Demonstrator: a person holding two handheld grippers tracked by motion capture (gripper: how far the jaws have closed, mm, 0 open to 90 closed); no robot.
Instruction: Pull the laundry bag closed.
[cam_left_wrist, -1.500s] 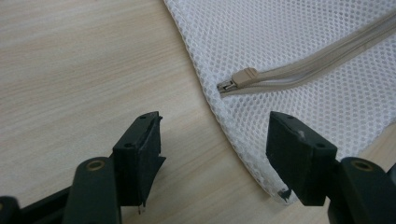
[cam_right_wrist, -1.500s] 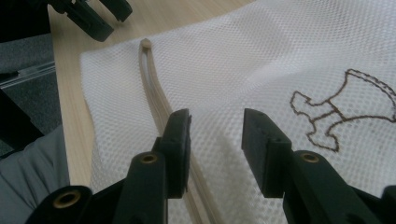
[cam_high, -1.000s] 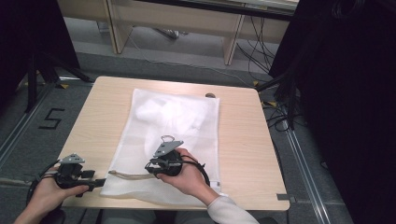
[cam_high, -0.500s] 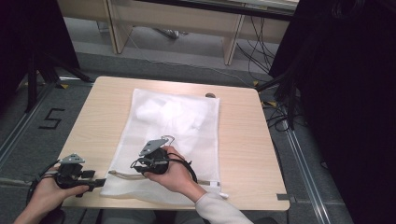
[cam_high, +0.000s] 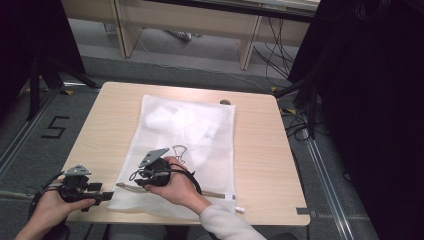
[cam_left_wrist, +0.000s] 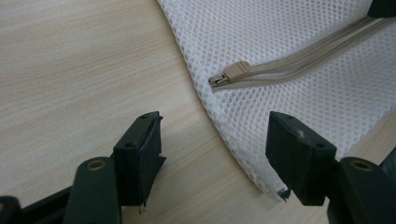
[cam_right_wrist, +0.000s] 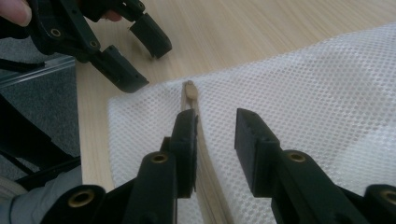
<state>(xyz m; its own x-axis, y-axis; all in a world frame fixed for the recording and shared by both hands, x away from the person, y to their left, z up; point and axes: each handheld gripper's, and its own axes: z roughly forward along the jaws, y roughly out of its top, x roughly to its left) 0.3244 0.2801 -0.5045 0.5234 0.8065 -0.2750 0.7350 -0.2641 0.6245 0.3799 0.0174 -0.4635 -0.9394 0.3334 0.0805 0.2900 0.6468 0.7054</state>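
Observation:
A white mesh bag (cam_high: 192, 127) lies flat on the wooden table (cam_high: 262, 150), its beige zipper (cam_high: 216, 193) running along the near edge. My right gripper (cam_high: 139, 180) hovers over the zipper's left end. Its jaws (cam_right_wrist: 215, 130) are open and have just been closing; the zipper tape (cam_right_wrist: 201, 154) runs between them, close to the left pad, with the zipper pull (cam_right_wrist: 189, 88) just ahead. My left gripper (cam_high: 106, 195) rests at the bag's near left corner. It (cam_left_wrist: 215, 154) is open, the mesh corner (cam_left_wrist: 247, 140) lies between its jaws, and the pull (cam_left_wrist: 236, 71) sits beyond.
A wire binder clip (cam_high: 178, 151) lies on the bag just beyond my right hand. A small dark spot (cam_high: 225, 102) marks the table's far edge. Bare wood flanks the bag on both sides. Grey floor with a painted 5 (cam_high: 56, 127) lies to the left.
My right gripper has slid left along the bag's near edge toward the zipper's end. The left gripper has stayed where it was.

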